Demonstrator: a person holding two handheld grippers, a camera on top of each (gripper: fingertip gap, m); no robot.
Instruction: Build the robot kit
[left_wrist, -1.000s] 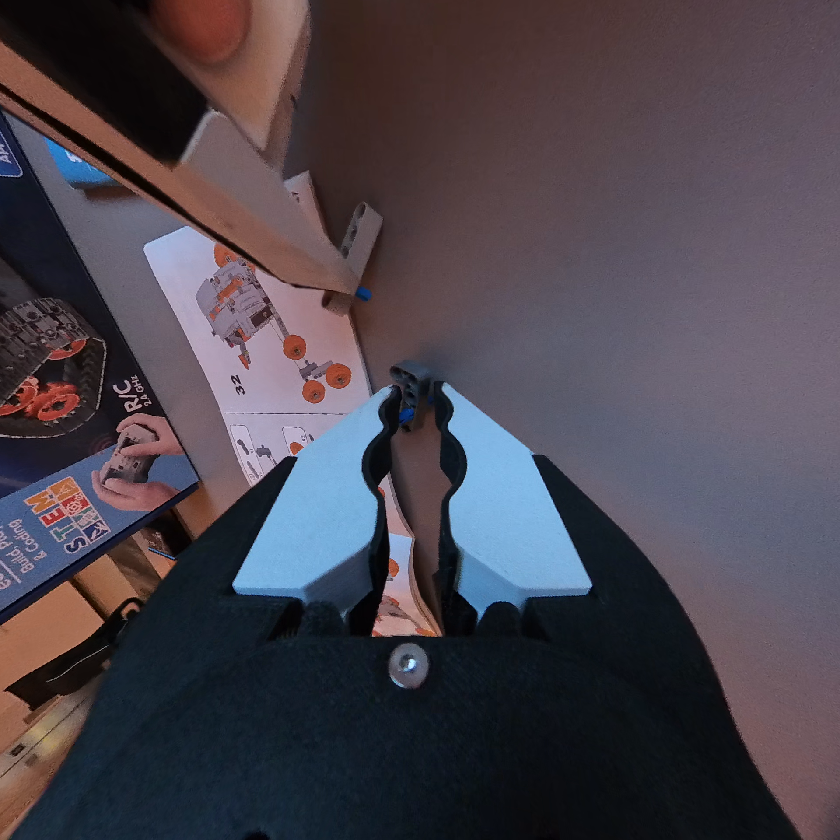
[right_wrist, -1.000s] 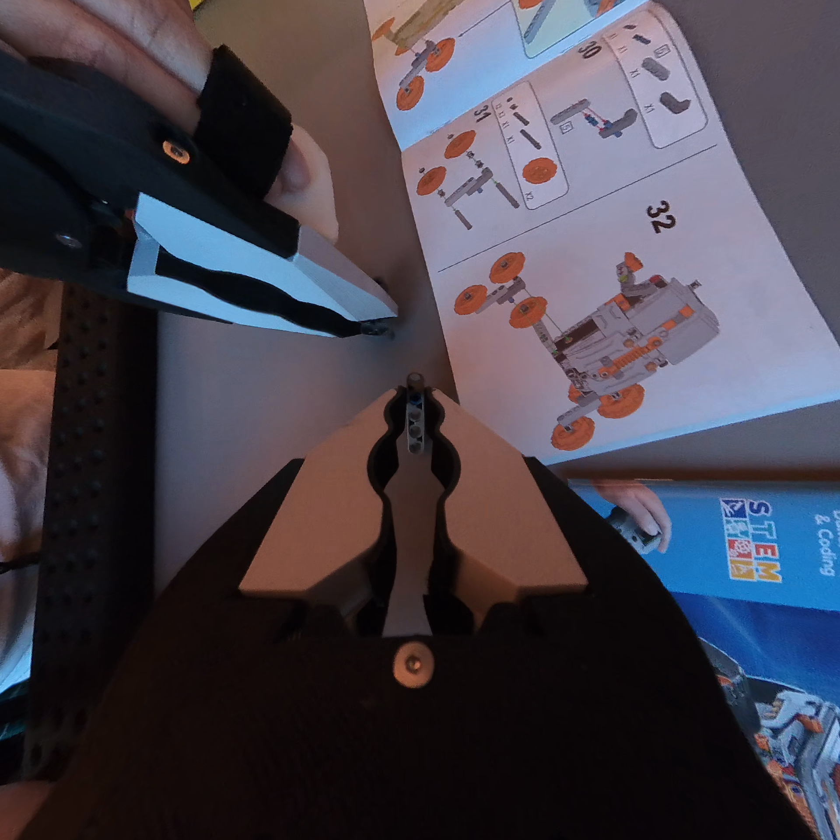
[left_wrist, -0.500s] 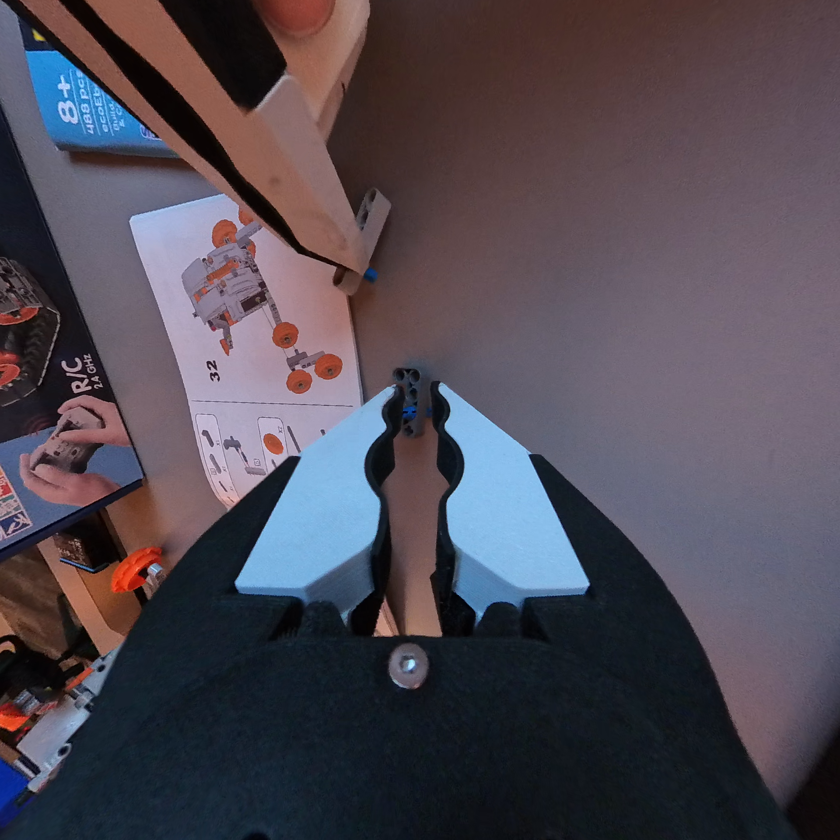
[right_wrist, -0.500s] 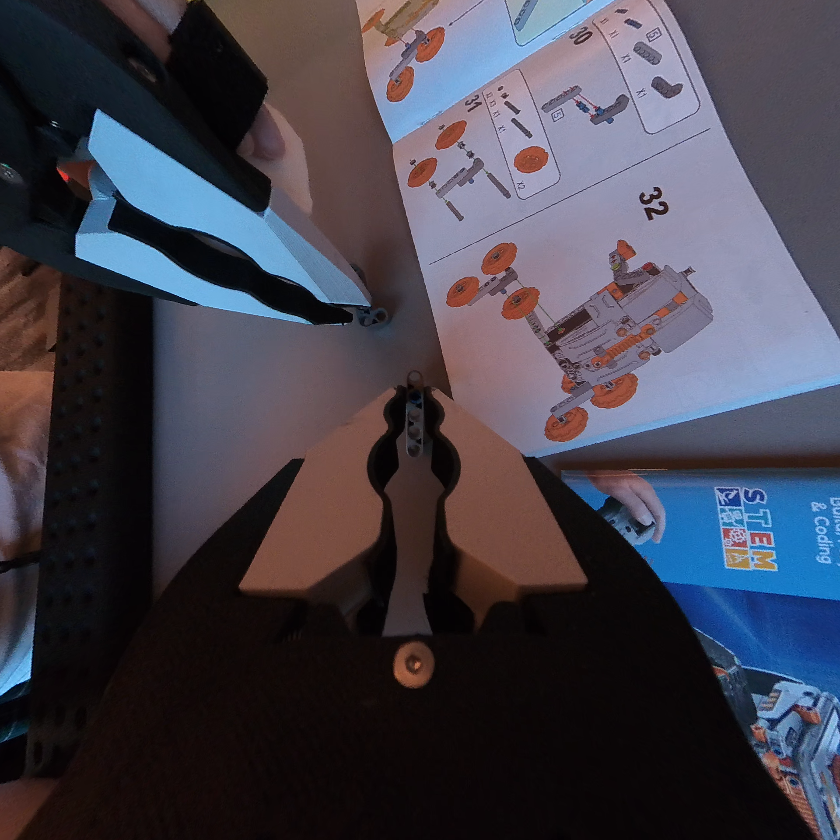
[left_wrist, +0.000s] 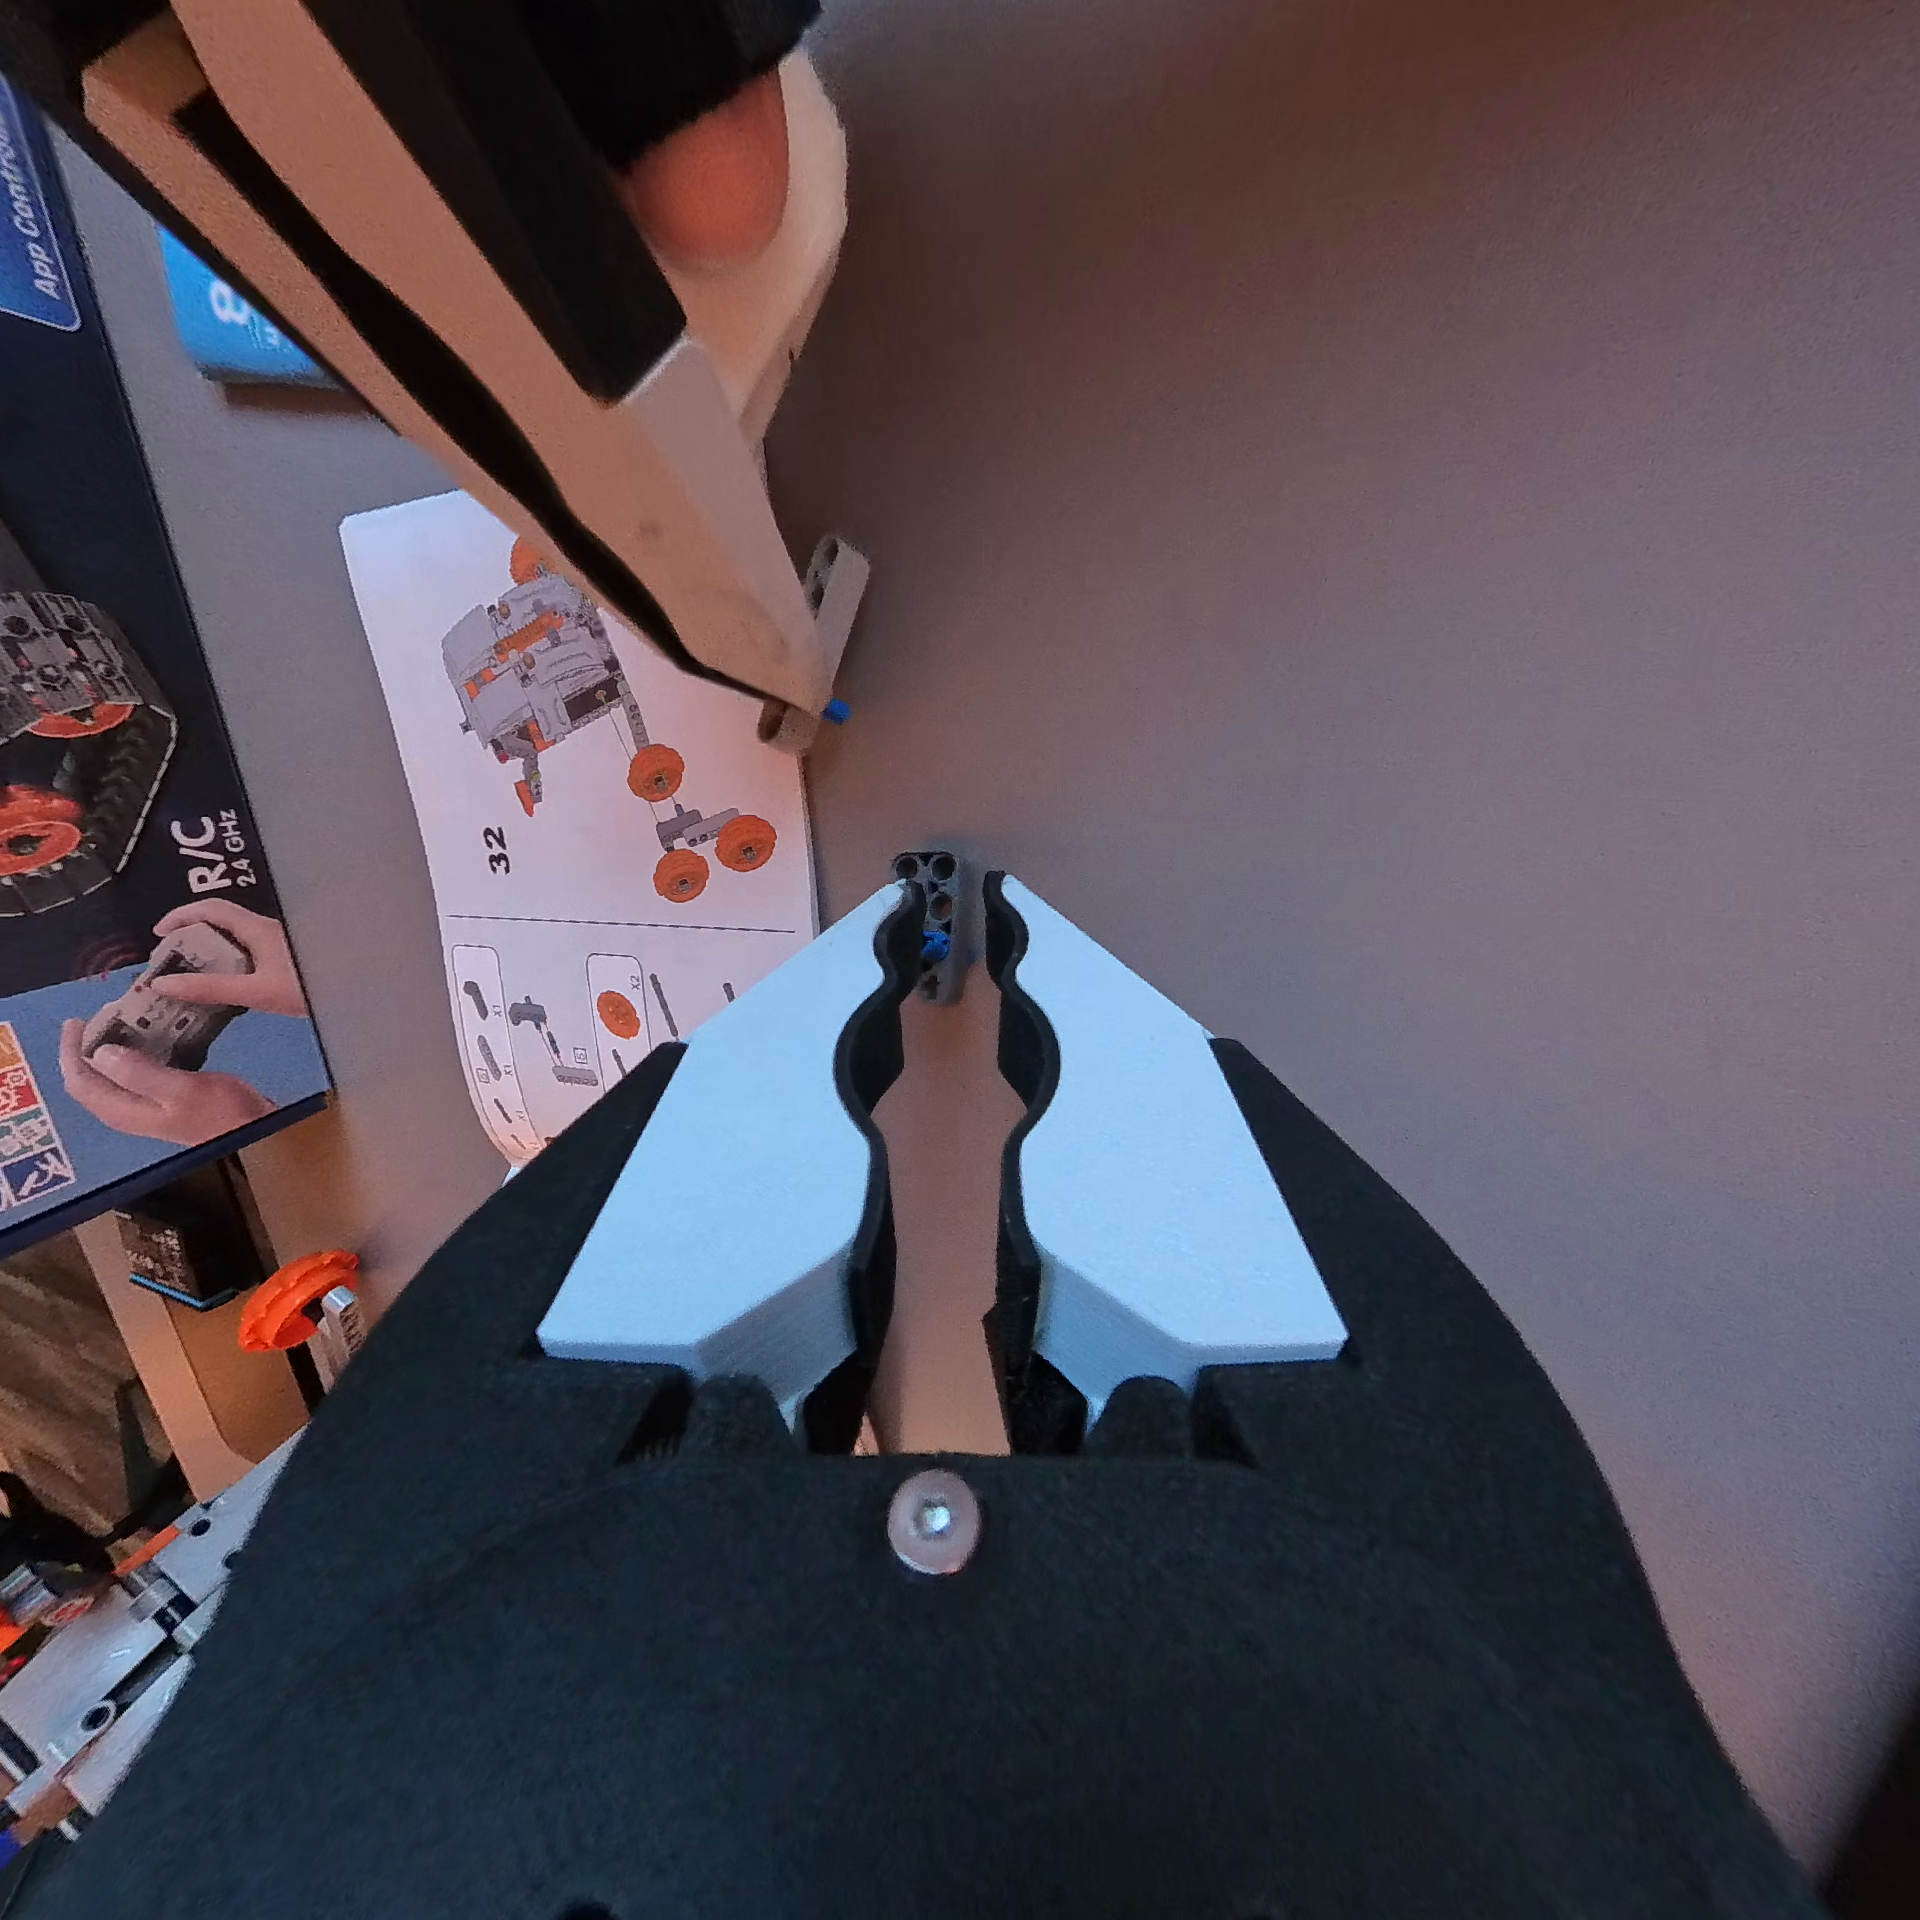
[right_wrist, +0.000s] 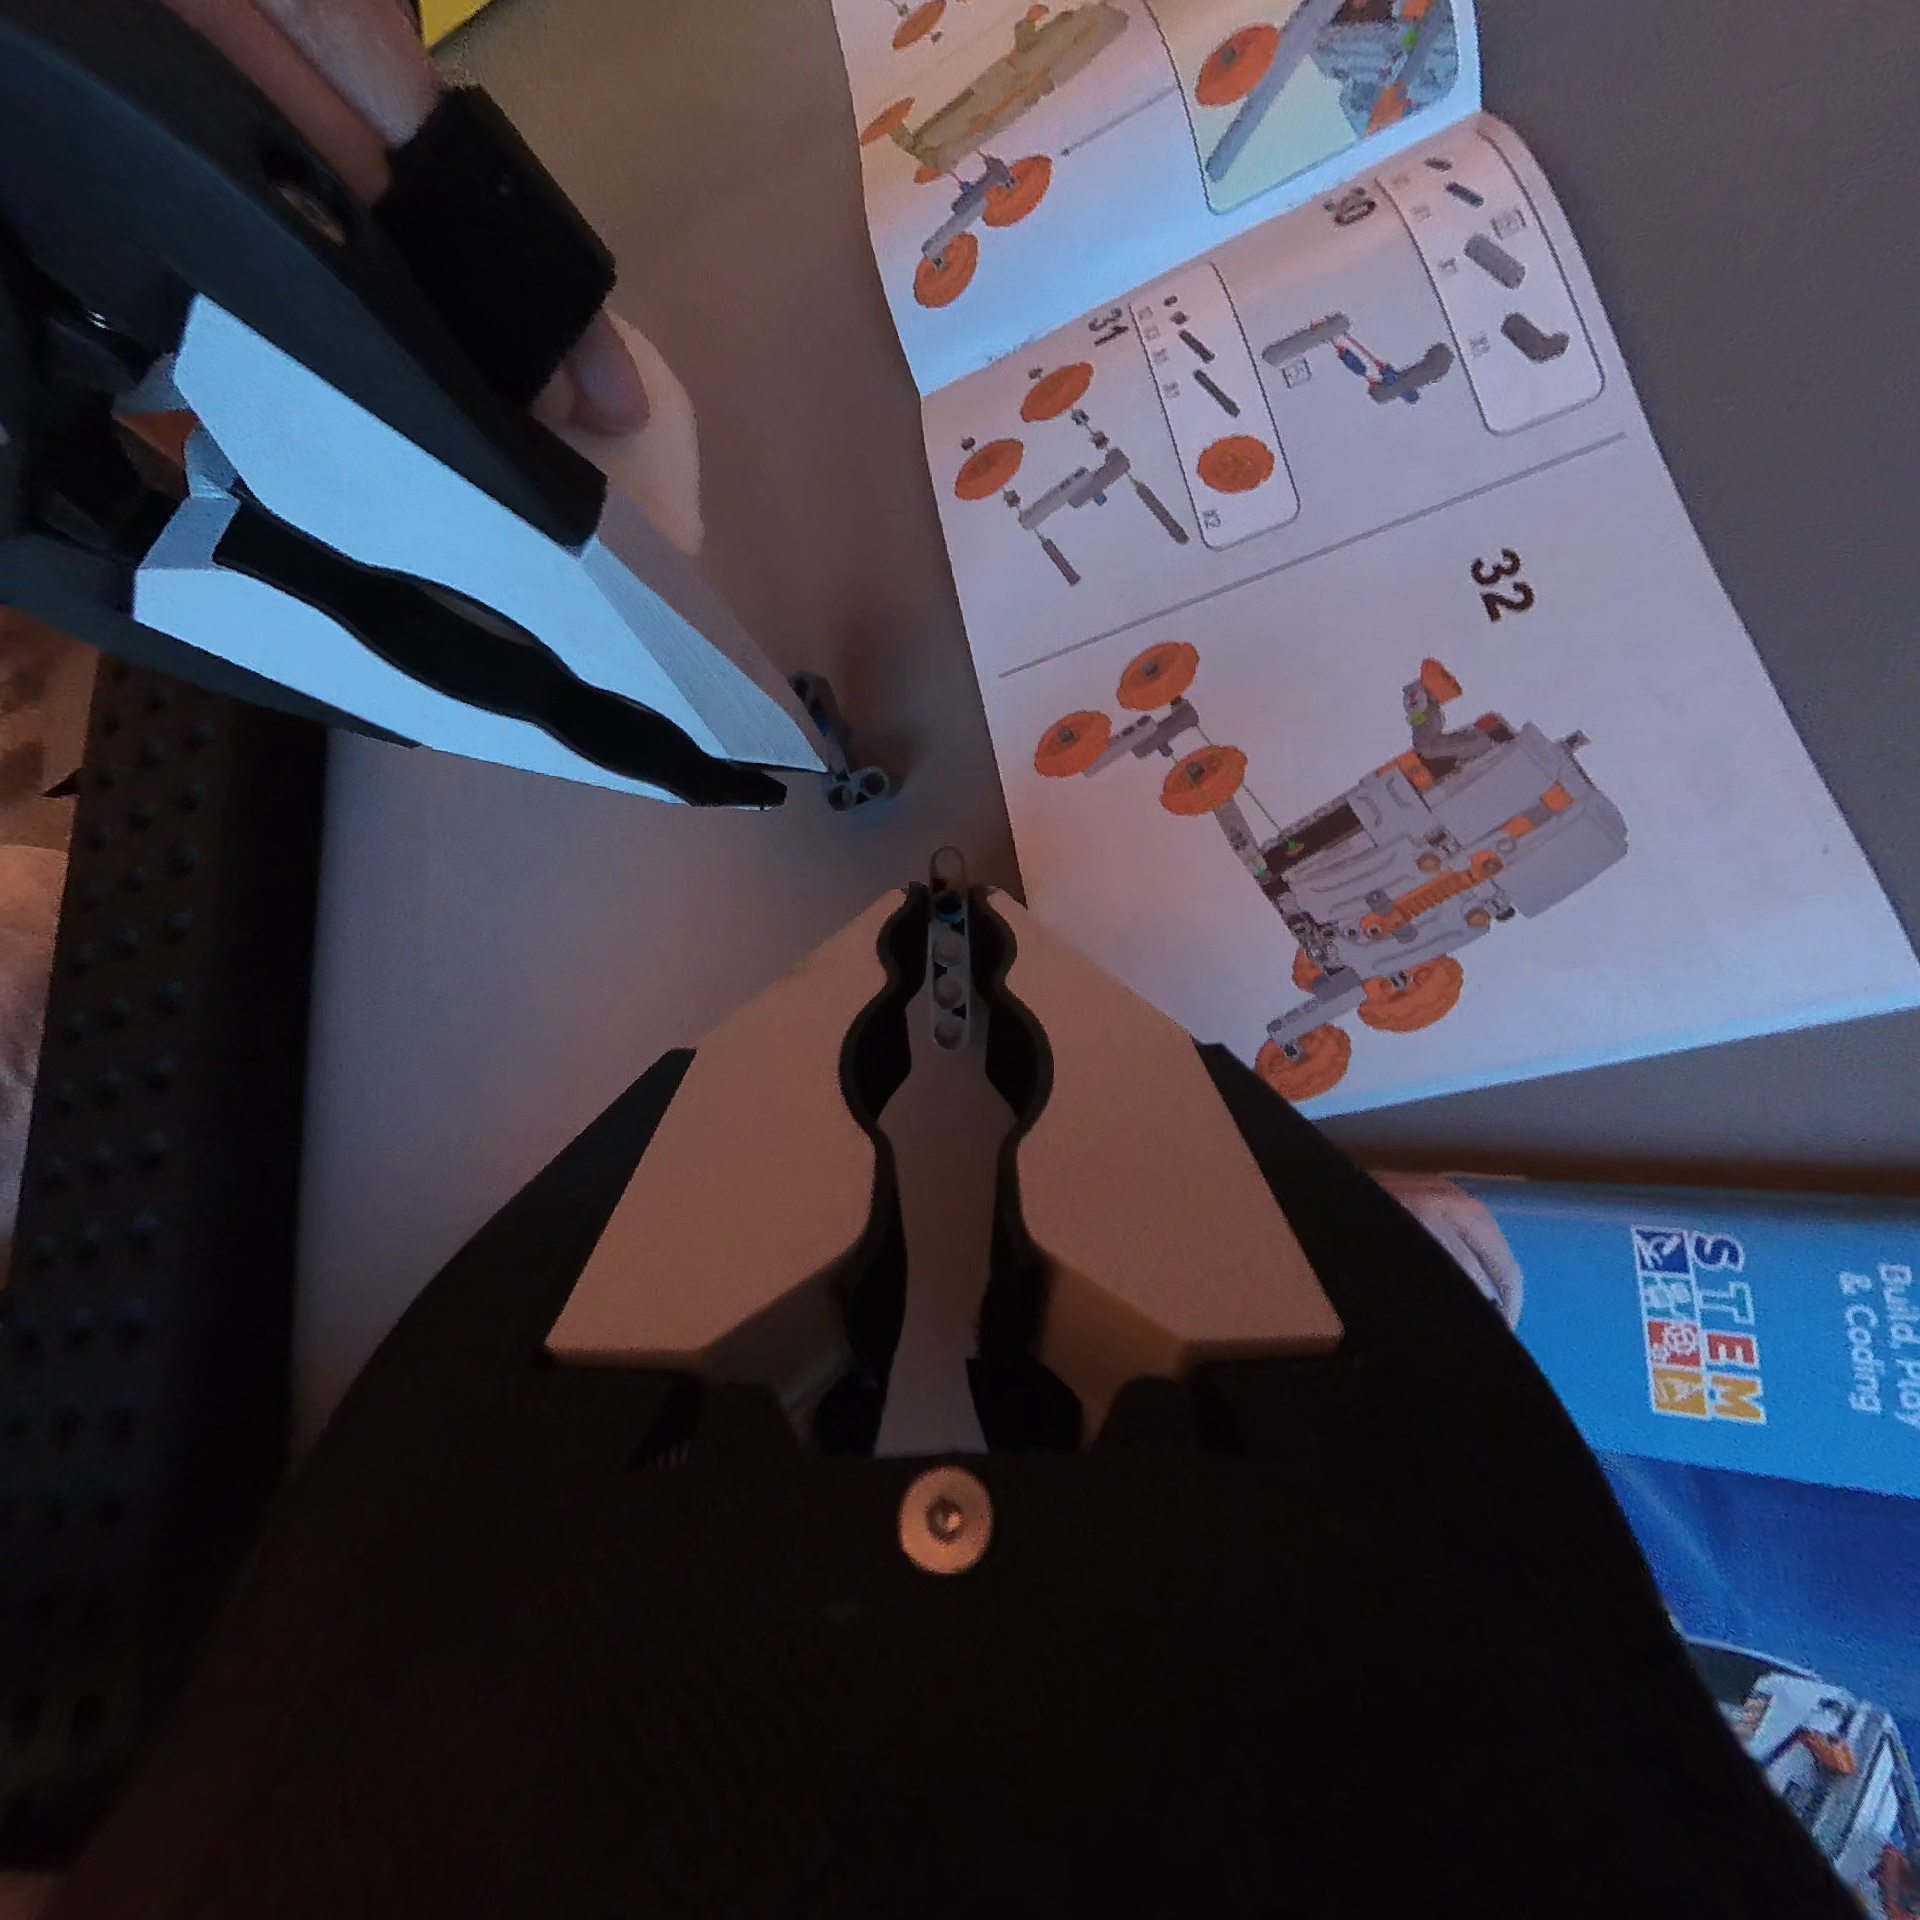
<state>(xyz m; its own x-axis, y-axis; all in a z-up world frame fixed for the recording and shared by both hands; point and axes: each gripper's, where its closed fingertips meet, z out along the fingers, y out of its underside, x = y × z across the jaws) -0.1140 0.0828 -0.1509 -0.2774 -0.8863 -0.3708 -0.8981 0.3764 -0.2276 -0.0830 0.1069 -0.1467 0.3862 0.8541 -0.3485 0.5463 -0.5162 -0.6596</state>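
— Surface?
— One grey tabletop (left_wrist: 1351, 520), dim warm light. It is bare ahead of the left fingers and to their right.

— Grippers?
— Two. The left gripper (left_wrist: 948, 888) has its fingers drawn in on one dark grey beam (left_wrist: 935, 920). This beam lies against one pad, and a sliver of gap shows at the other. The right gripper (right_wrist: 951, 899) has its fingers clamped on one light grey beam (right_wrist: 948, 982).

— Pins?
— Two, both blue. One blue pin (left_wrist: 935, 943) sits in the dark beam between the left fingers. A second blue pin (left_wrist: 834, 712) juts sideways from the front end of the light beam.

— Axes?
— Both beams run lengthwise along their own fingers. Each front end pokes just past the tips. The two sets of tips point toward each other, near but apart.

— Edges?
— One open instruction booklet (right_wrist: 1455, 727) has its page edge just right of the right fingertips and just left of the left ones. One blue box (right_wrist: 1714, 1403) lies behind the booklet, right of the right fingers. One black studded plate (right_wrist: 156, 1143) lies well left of the right fingers.

— Loose items?
— One orange wheel (left_wrist: 296, 1299), back and left of the left fingers, beyond the table edge.
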